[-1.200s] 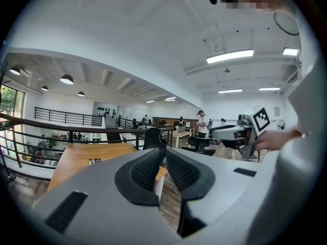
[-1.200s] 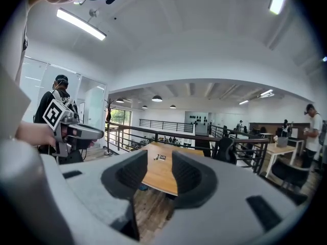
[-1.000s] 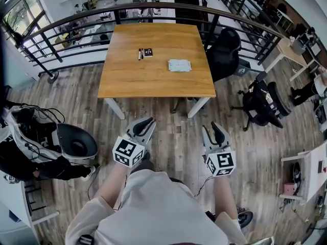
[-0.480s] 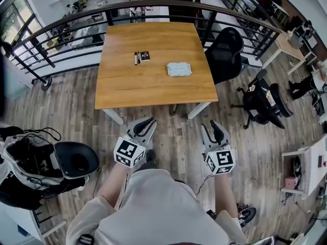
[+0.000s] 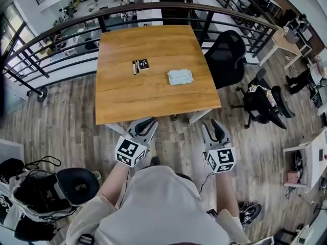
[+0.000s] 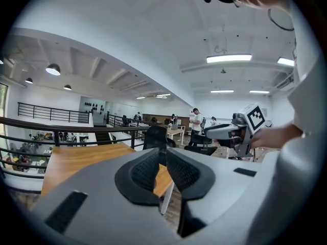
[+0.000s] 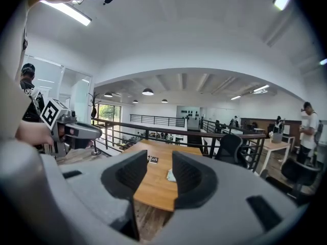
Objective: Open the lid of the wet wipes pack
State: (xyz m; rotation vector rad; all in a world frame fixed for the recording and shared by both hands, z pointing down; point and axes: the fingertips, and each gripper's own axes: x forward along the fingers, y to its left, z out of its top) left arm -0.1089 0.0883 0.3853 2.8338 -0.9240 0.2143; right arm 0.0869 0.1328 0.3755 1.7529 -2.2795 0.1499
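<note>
1. One wooden table (image 5: 153,86) carries everything. It stands against the railing (image 5: 153,6), ahead of the person and judged out of reach.
2. Black office chair (image 5: 225,55) sits at the table's right edge, not involved.
3. Left tongs (image 5: 148,122) are clenched, tips together, nothing in them. Right tongs (image 5: 212,129) are released, with only the table showing through the gap. Both are held low by the body, pointing forward. It looks like an approach carry, task not started.
4. Wet wipes pack (image 5: 180,77) lies flat right of table centre, well apart from both tongs. Lid state is too small to tell.
5. Black card (image 5: 145,64) and pen (image 5: 135,67) lie side by side, left of the pack.
6. Writing: only square marker codes on the cubes (image 5: 130,152). Pack and card print is unreadable.
</note>
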